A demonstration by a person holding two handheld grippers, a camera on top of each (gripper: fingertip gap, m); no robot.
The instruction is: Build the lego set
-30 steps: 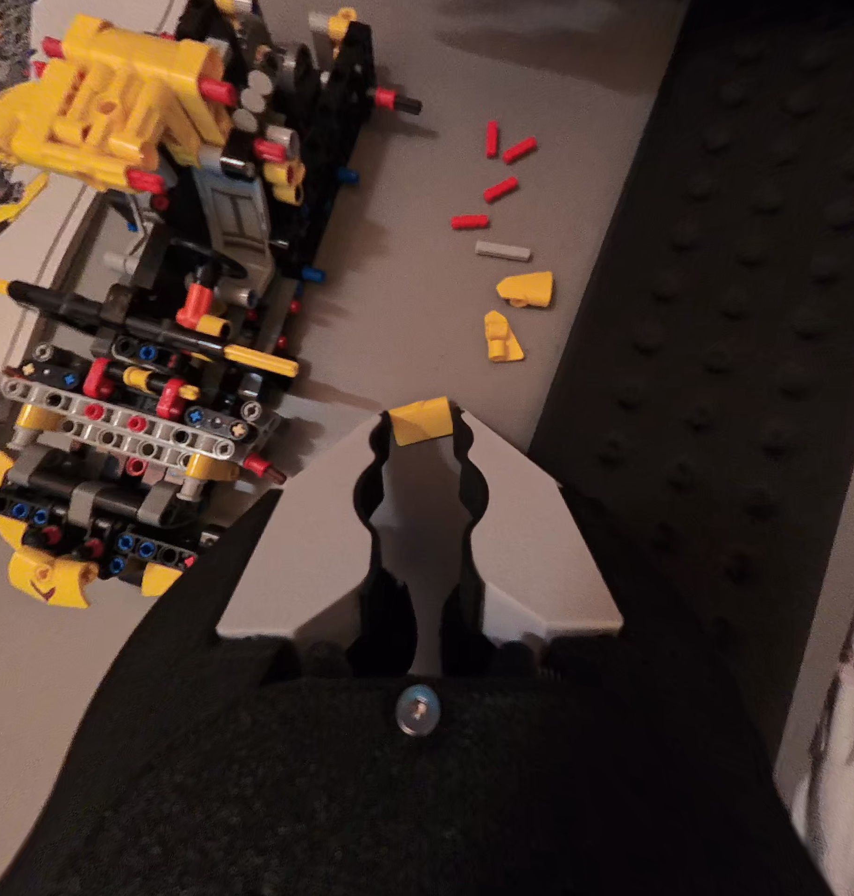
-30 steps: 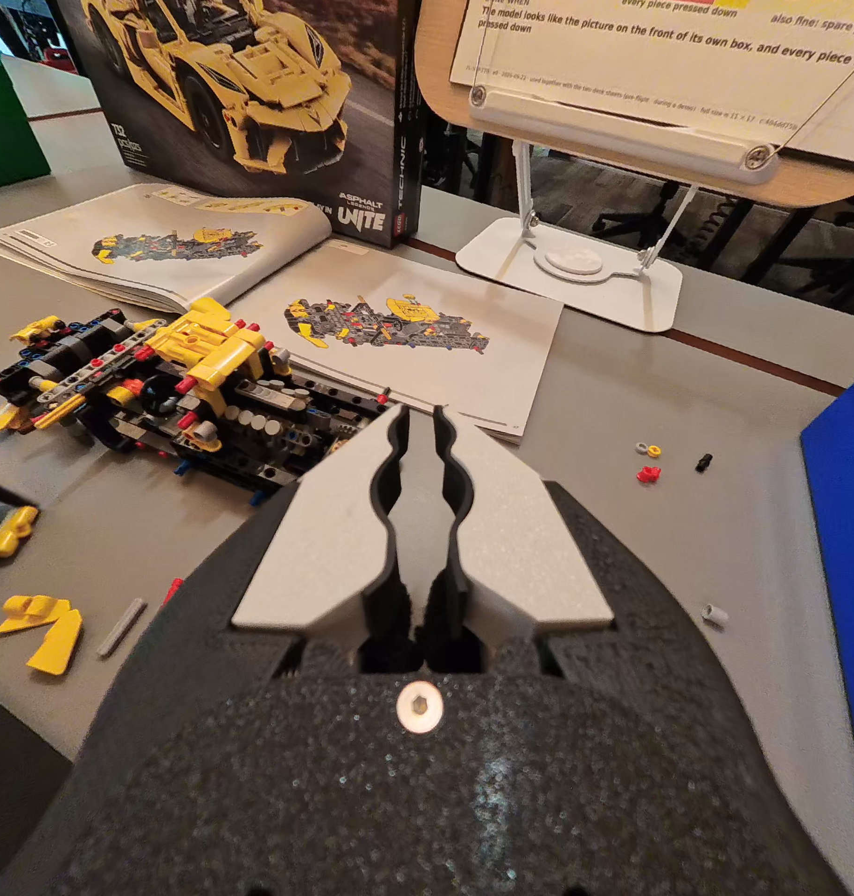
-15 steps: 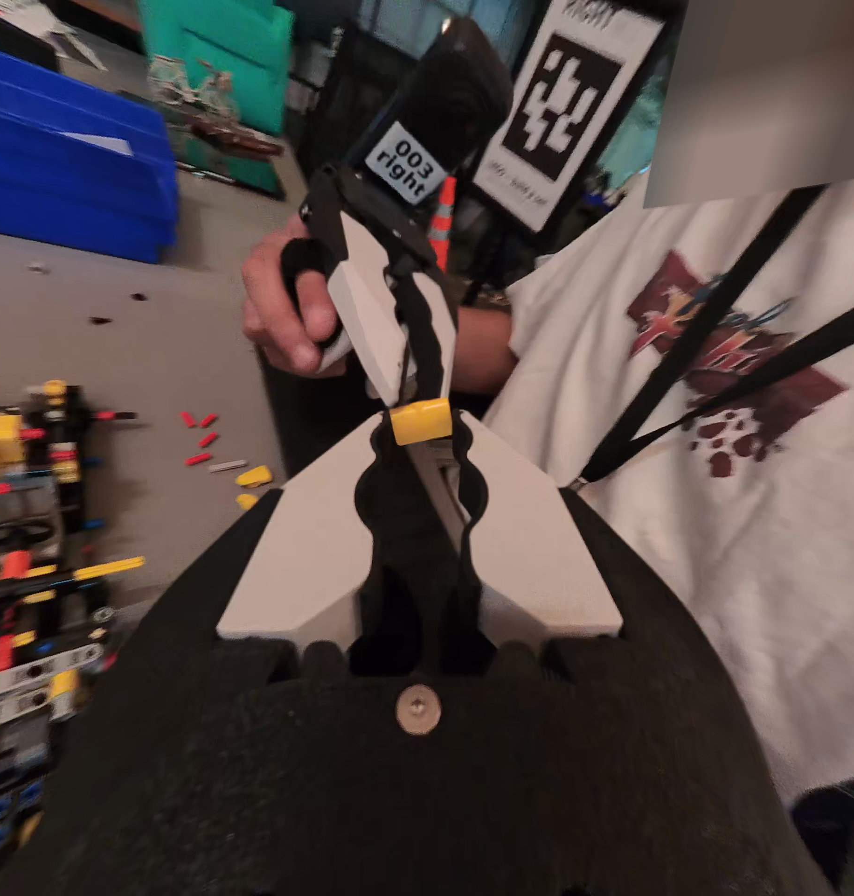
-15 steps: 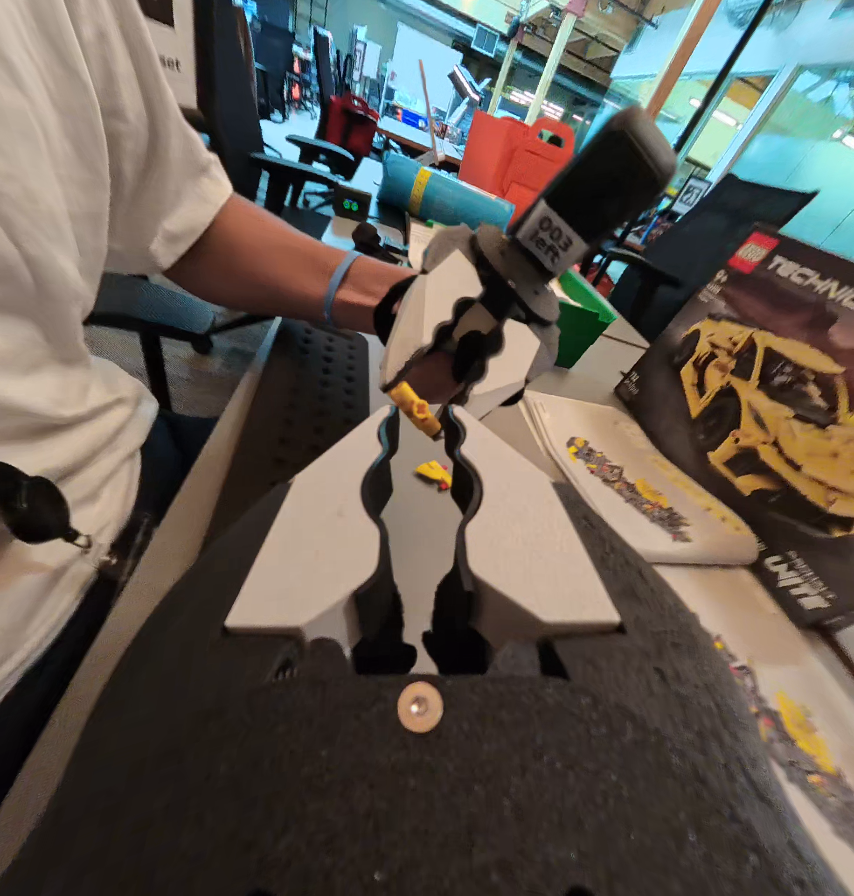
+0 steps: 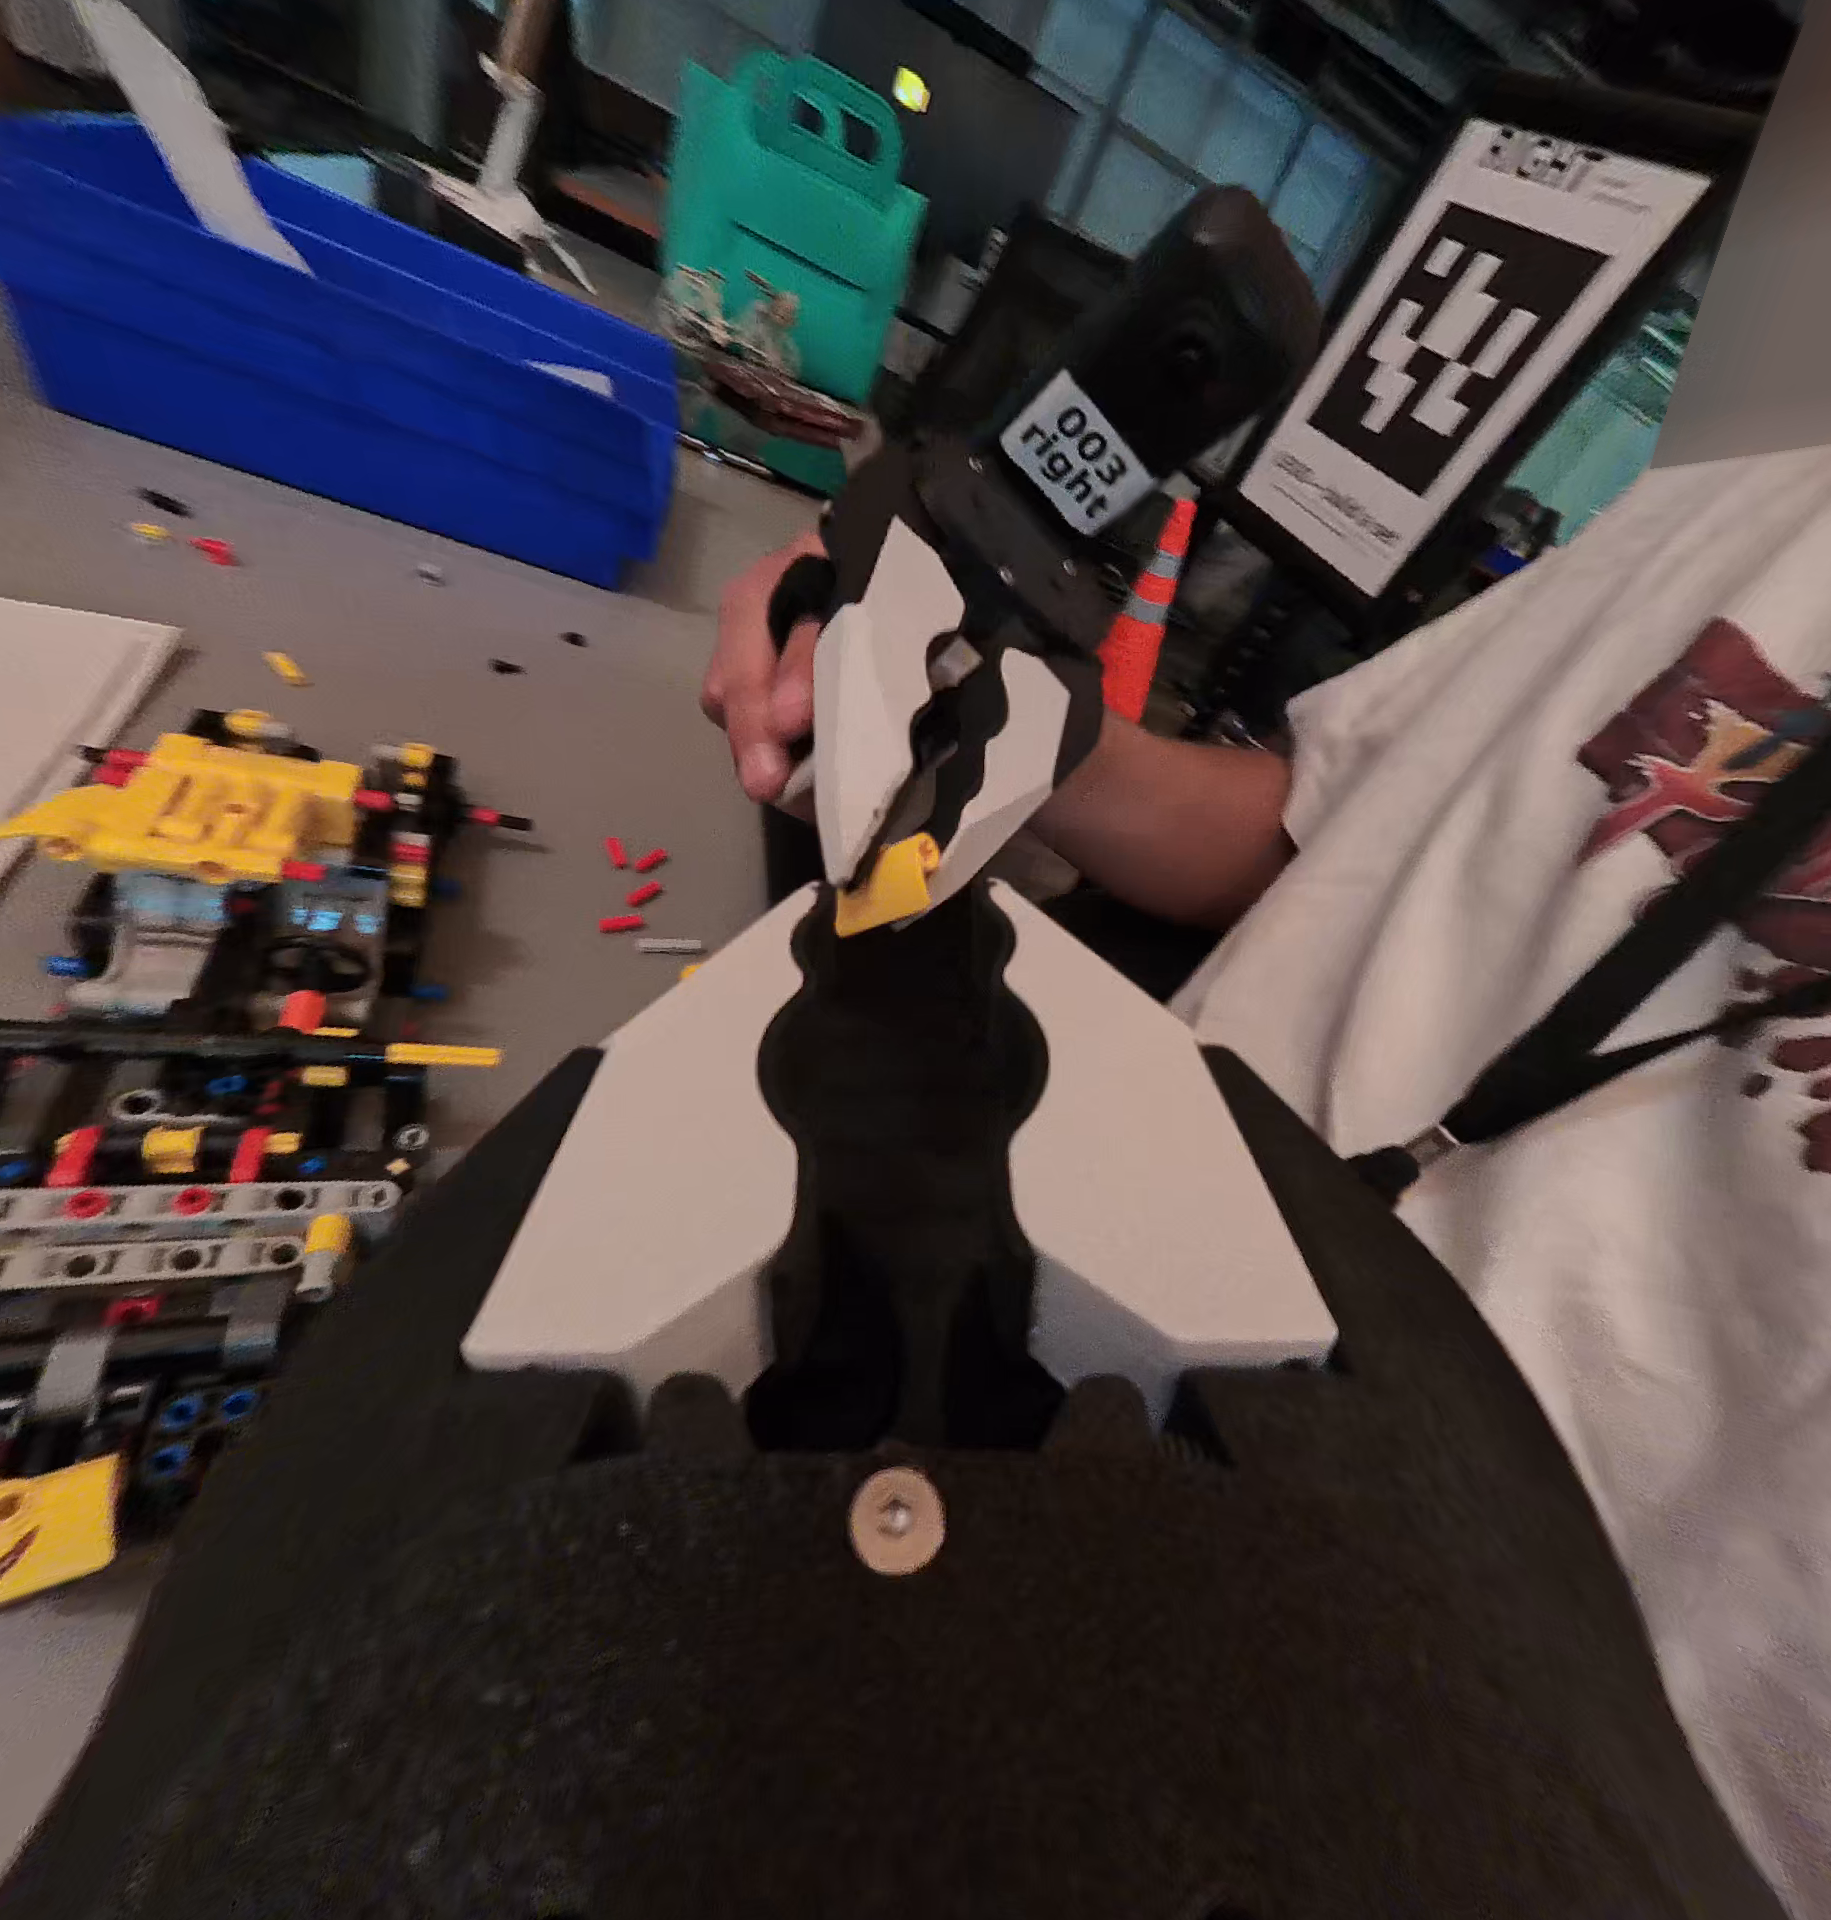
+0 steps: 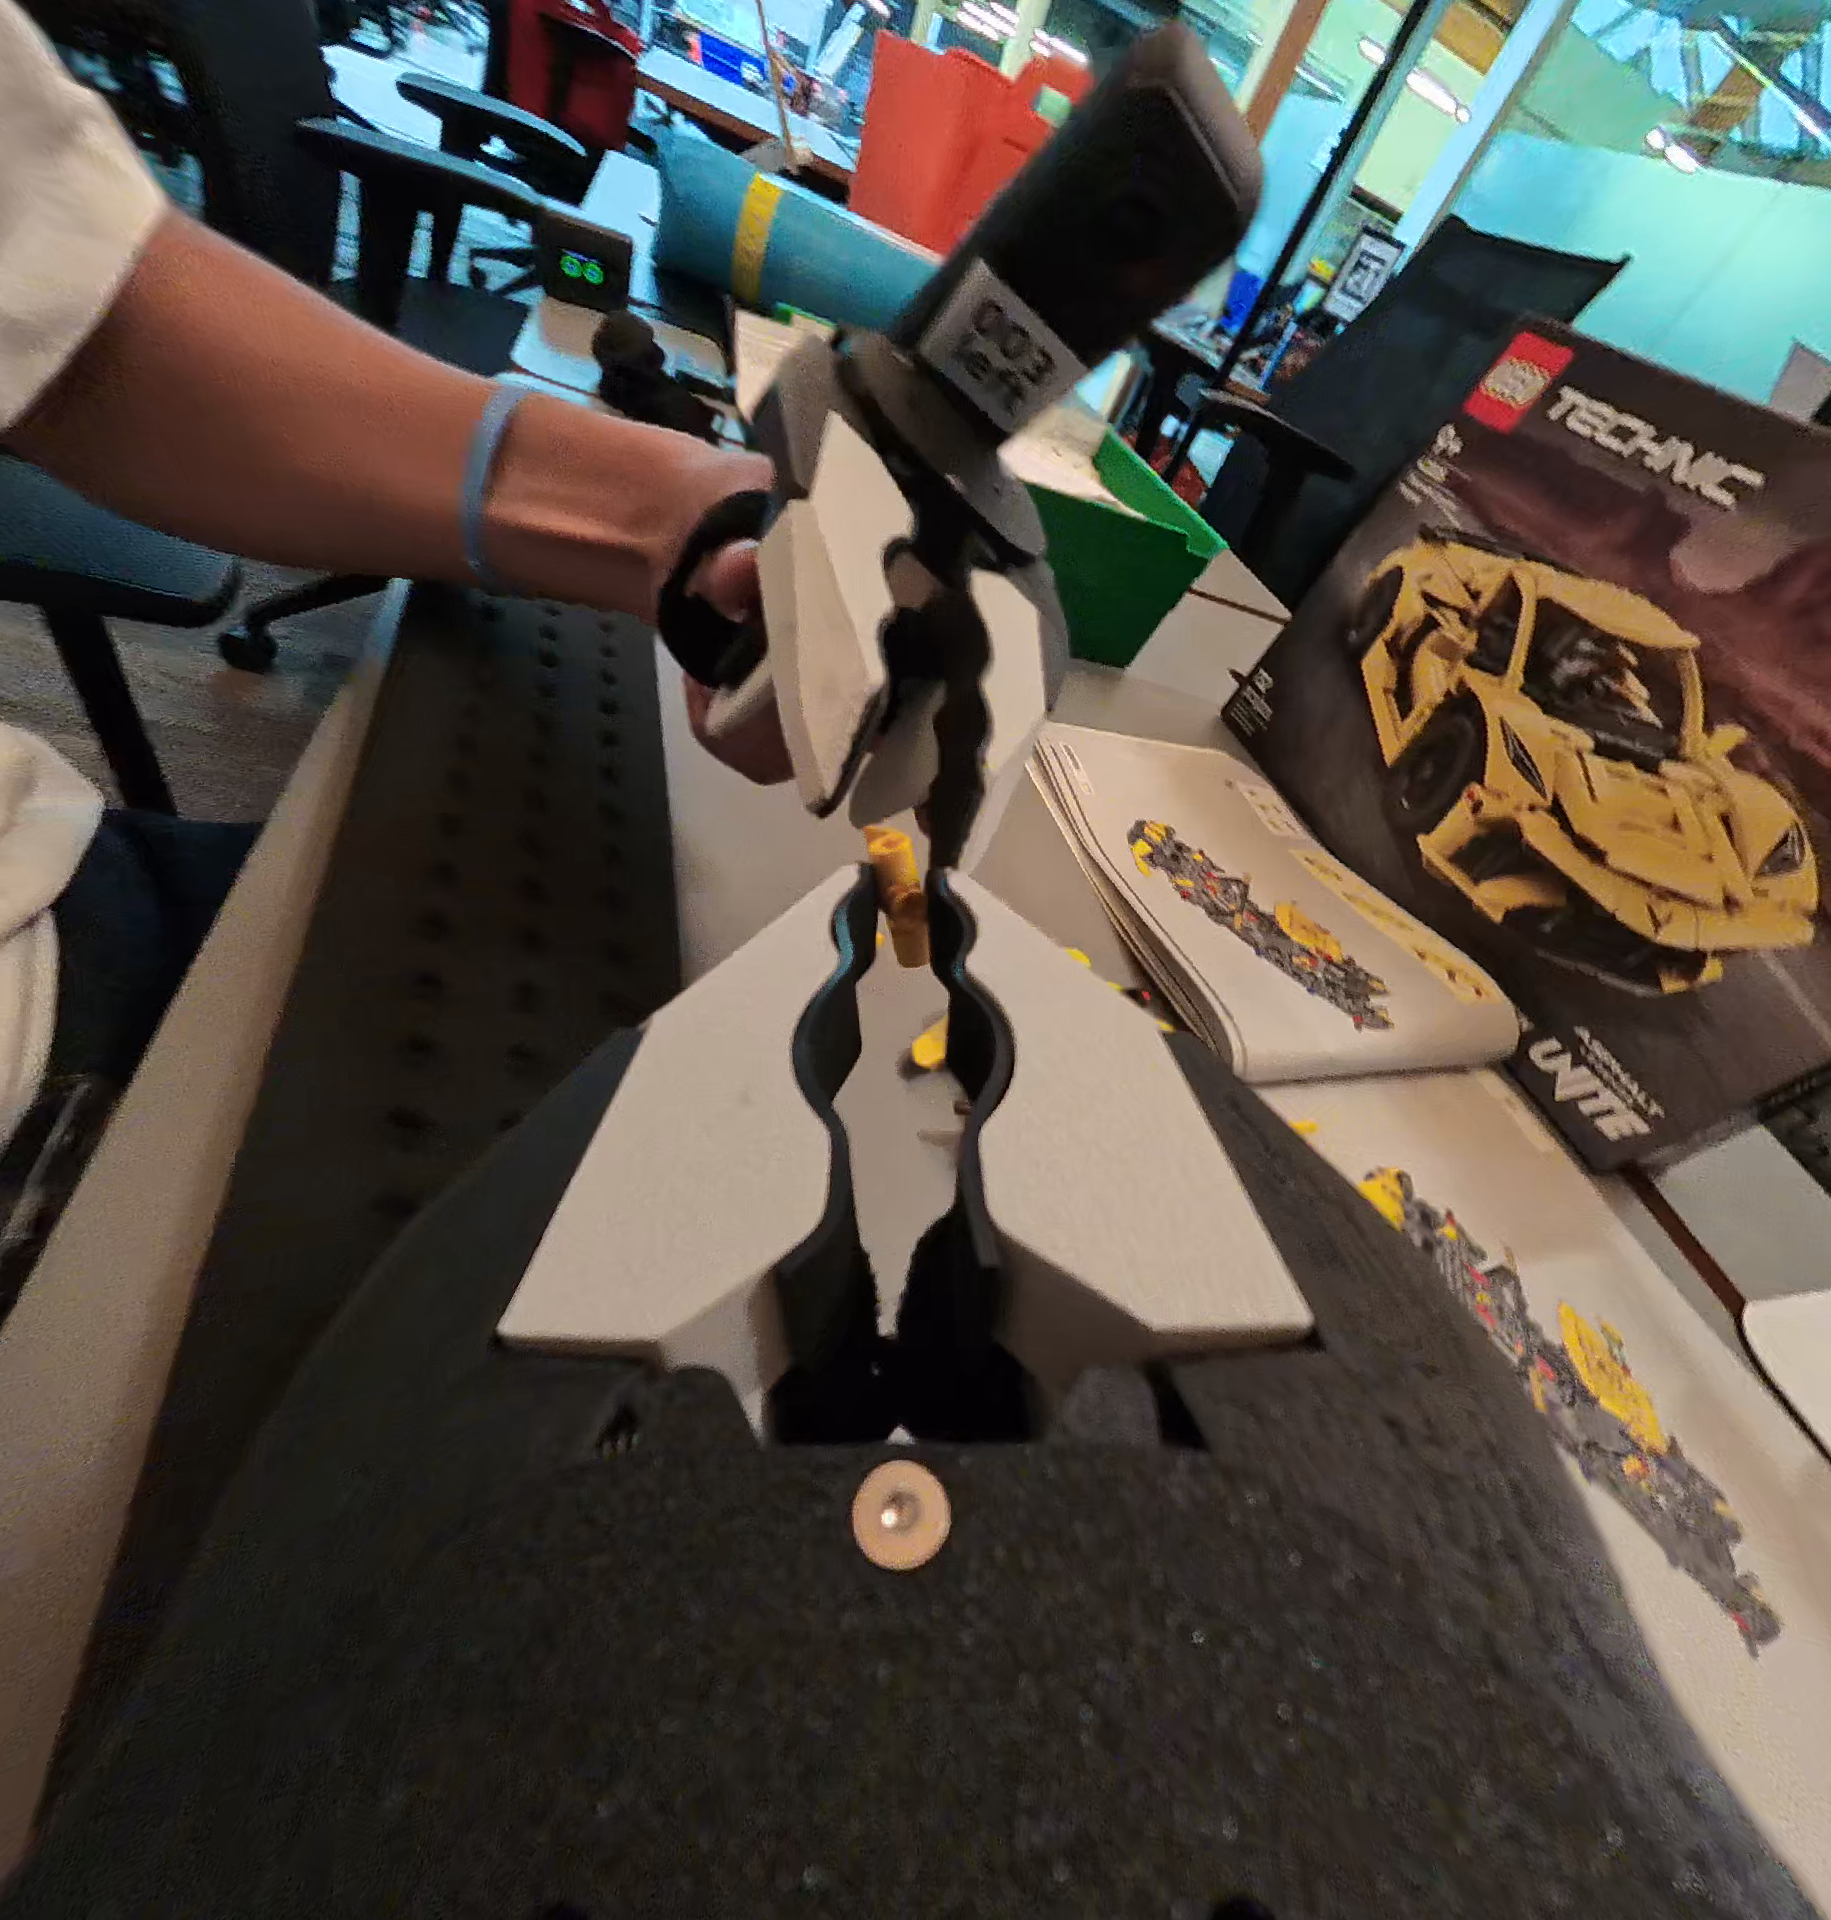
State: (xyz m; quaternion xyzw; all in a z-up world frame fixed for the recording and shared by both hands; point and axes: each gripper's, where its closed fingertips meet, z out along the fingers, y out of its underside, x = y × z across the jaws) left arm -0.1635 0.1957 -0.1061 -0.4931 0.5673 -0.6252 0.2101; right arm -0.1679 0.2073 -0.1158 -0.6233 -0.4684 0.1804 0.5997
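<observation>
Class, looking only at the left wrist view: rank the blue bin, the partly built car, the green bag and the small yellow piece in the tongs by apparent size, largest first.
1. Partly built car, though nearness to the camera inflates it.
2. Blue bin, close behind; the order of these two is unsure.
3. Green bag.
4. Small yellow piece, between the tips of both tongs.

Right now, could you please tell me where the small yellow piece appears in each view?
Left wrist view: yellow piece, upper centre, at the left gripper's fingers.
Right wrist view: yellow piece, upper centre, between the right gripper's fingers.
Shared landmark: grey table.
</observation>
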